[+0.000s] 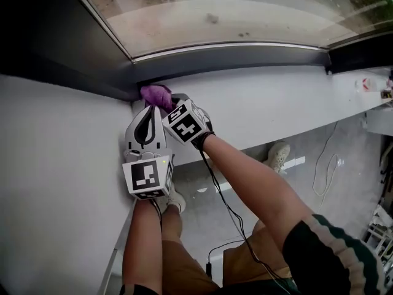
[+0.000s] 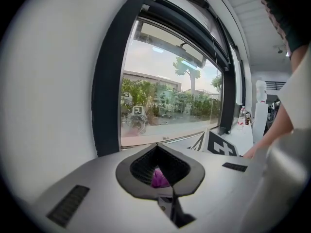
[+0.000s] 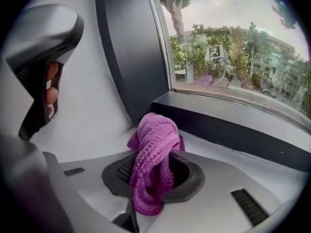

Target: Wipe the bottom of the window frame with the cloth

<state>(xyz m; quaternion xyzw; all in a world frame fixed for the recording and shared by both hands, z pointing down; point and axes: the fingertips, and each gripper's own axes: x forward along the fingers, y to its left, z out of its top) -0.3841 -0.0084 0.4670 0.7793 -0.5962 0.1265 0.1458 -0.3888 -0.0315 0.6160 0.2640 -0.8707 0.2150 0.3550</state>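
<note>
The person's right forearm (image 1: 258, 177) leads to the right hand-held gripper (image 1: 171, 102), clamped on the purple cloth (image 1: 156, 93) at the window frame's (image 1: 233, 57) bottom left corner. The left hand-held gripper (image 1: 147, 109), jaws together and empty, crowds alongside; a bump could tug the bunched cloth loose.

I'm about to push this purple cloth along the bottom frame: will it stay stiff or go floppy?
Probably floppy: the purple cloth droops in folds over the right gripper, whose jaws are shut on it. It looks light, so it should drag easily. Its waffle-like weave likely grips the window frame rather than sliding.
</note>
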